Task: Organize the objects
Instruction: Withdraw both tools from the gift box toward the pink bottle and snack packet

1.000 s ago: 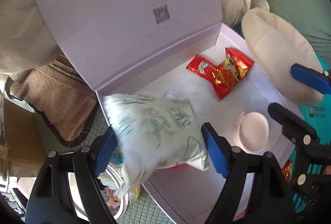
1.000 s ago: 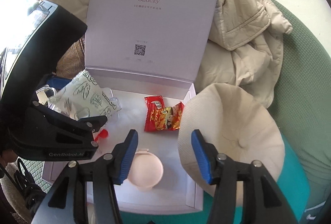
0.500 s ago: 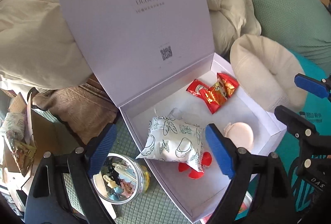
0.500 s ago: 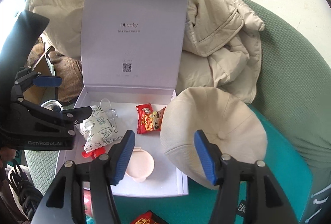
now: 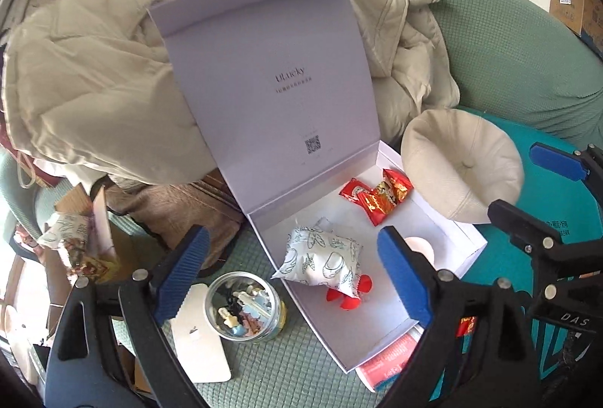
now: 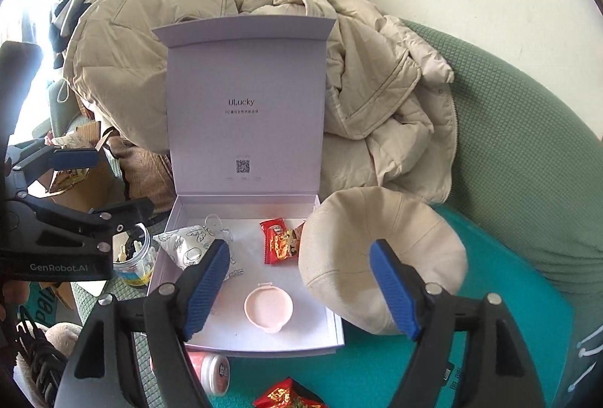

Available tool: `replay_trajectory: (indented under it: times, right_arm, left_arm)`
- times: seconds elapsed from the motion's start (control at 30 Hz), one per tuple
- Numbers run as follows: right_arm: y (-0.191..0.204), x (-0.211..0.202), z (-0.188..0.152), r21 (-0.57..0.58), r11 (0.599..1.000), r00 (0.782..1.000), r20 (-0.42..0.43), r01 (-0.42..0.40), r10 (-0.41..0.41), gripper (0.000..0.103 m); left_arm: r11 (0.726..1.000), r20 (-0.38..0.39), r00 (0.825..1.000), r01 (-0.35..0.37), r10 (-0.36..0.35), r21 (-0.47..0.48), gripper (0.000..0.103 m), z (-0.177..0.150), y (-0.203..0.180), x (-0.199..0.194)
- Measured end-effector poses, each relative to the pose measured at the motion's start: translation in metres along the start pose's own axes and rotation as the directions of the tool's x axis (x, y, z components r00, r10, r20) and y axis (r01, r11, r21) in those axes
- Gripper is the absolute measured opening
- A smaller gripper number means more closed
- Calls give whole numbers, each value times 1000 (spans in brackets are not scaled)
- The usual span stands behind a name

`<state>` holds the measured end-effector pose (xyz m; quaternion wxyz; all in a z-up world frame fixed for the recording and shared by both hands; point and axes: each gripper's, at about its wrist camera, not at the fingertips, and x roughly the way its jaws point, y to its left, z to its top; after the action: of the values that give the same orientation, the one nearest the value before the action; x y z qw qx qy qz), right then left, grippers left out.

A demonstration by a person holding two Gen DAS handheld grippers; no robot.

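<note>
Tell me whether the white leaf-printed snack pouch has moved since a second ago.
Yes. The white leaf-printed snack pouch left the left gripper, whose jaws have just been opening, and now lies on the open white box's floor, over a red object, near its left wall.

Pouch (image 5: 320, 259) and snack packets (image 5: 377, 195) inside box (image 5: 380, 344)

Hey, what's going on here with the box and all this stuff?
A person is tidying loose items into an open white box. A patterned pouch, red snack packets and a pink round case already lie inside. The left hand-held gripper and right hand-held gripper hang above, jaws just opening, holding nothing.
</note>
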<state>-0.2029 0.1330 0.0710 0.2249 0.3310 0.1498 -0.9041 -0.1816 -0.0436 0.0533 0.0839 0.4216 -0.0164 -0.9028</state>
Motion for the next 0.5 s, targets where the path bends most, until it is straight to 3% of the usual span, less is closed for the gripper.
replay_trajectory:
  times: [0.2, 0.5]
  right_arm:
    - [1, -15, -5, 1, 1000, 1000, 3, 6, -6, 78]
    - [5, -22, -23, -4, 1000, 1000, -23, -7, 6, 78]
  left_arm:
    - [999, 33, 999, -33, 33, -9, 91, -7, -1, -20]
    - [1000, 47, 999, -14, 15, -28, 92, -28, -4, -38]
